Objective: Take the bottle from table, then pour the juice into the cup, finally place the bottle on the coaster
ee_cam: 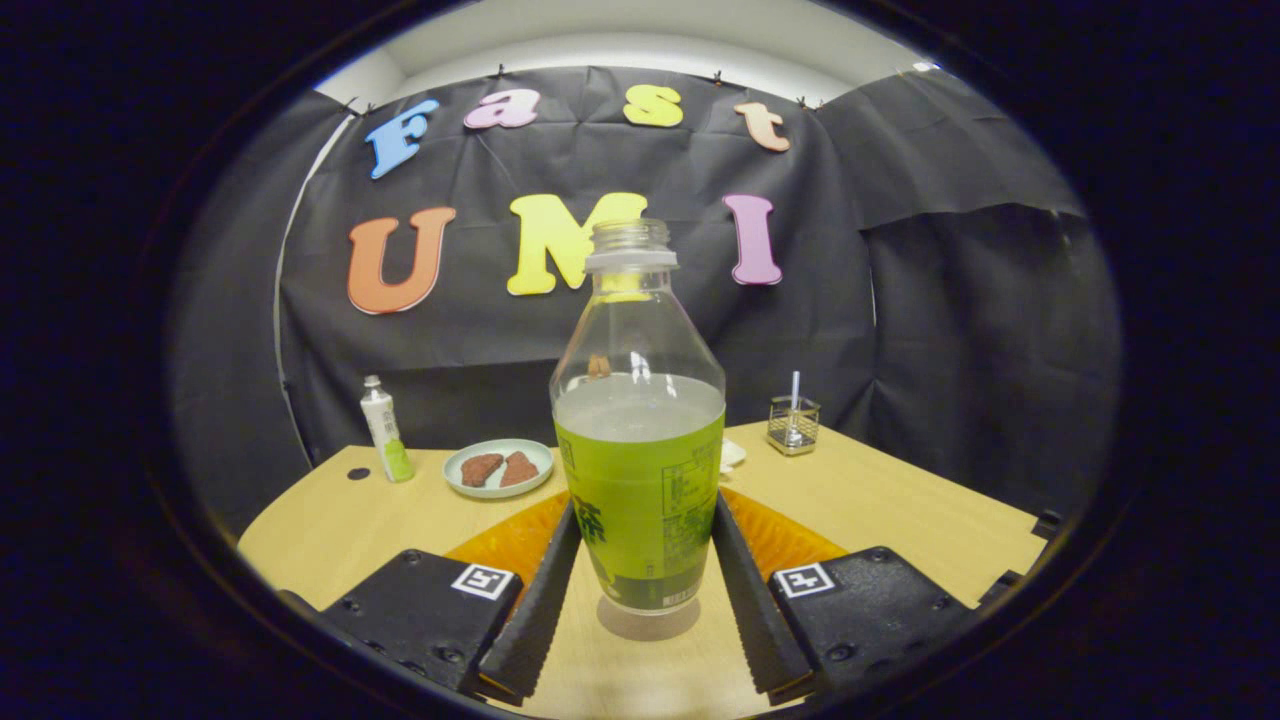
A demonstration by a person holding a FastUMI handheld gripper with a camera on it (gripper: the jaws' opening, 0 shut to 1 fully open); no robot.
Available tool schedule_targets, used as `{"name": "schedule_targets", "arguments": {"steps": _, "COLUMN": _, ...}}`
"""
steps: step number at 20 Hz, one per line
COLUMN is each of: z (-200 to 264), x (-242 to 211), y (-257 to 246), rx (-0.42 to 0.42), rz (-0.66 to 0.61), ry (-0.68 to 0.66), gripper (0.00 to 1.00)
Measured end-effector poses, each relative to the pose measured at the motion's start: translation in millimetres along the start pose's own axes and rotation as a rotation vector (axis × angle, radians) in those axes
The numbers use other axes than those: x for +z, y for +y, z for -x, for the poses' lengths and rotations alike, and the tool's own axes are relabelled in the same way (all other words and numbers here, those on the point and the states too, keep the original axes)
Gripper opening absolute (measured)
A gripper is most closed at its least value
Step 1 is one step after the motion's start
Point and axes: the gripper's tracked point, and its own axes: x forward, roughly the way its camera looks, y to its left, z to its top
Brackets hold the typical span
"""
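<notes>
Grasp step: hand-held gripper (pixel 640 560) fingers flank the uncapped juice bottle (pixel 640 470) standing on the surface (pixel 900 510) between them, apparently touching both sides though firm grip unconfirmed; next, judged: clamp, then lift upright.

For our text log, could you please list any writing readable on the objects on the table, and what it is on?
Label of the bottle, clamped by both fingers of the gripper: print too blurred to read.
Small white bottle beside the plate: label too small to read.
No other object has readable text.
</notes>
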Motion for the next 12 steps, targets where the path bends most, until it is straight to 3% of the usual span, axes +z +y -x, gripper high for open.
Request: {"name": "schedule_targets", "arguments": {"steps": 12, "z": -65, "x": -63, "y": 8, "rx": 0.019, "rz": 0.007, "ry": 0.134, "gripper": 0.82}}
